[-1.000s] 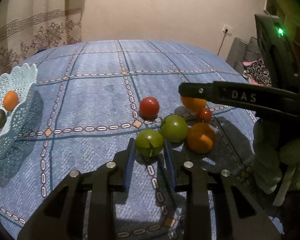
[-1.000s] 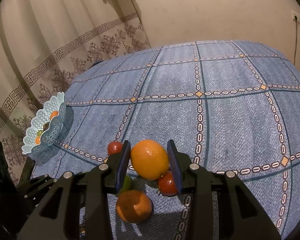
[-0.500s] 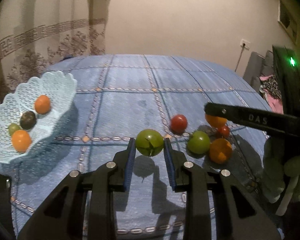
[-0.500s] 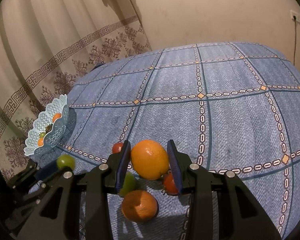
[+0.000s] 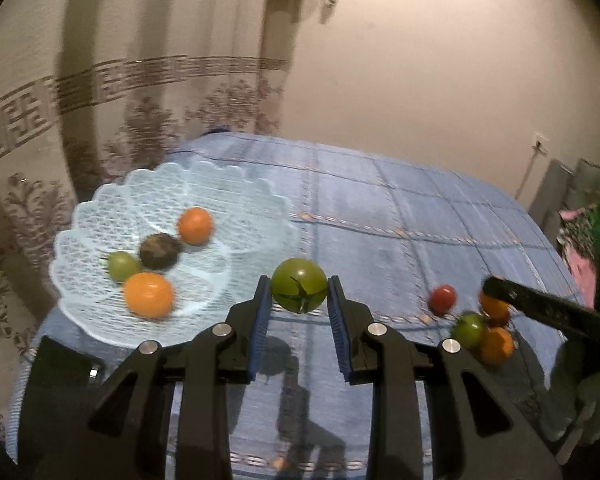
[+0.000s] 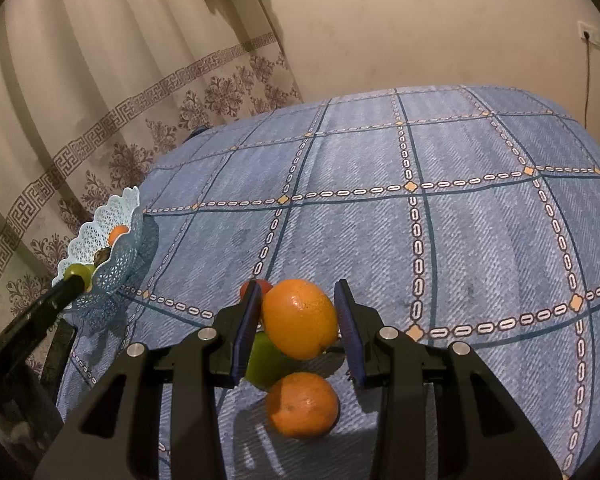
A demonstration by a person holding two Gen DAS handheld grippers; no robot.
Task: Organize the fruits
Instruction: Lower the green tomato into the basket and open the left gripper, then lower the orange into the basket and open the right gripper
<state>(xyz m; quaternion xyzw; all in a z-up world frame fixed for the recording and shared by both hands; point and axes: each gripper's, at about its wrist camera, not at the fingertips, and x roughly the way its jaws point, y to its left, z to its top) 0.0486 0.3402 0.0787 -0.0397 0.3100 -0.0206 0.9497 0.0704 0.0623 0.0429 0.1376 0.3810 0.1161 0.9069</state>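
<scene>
So four fruits sit in the basket [image 5: 100,216], left claw [image 5: 299,312] clamps a green tomato [image 5: 299,286], right claw [image 6: 298,332] pinches an orange [image 6: 300,319], four left on the table [image 6: 480,240].

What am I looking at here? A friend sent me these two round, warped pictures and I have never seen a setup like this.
No robot arm is involved: a person holds a two-finger gripper in each hand, and a fisheye camera on each looks forward along its fingers, hence the round, bent look.

One picture is from the left gripper. It holds a green tomato between its blue pads, above the blue checked cloth, beside a pale lacy basket that already holds two orange fruits, a small green one and a dark one.

The other picture is from the right gripper. Its pads sit on either side of an orange; whether they press it is unclear. Around it on the cloth lie another orange, a green tomato and a red one.

The job seems to be collecting fruit into the basket.
</scene>
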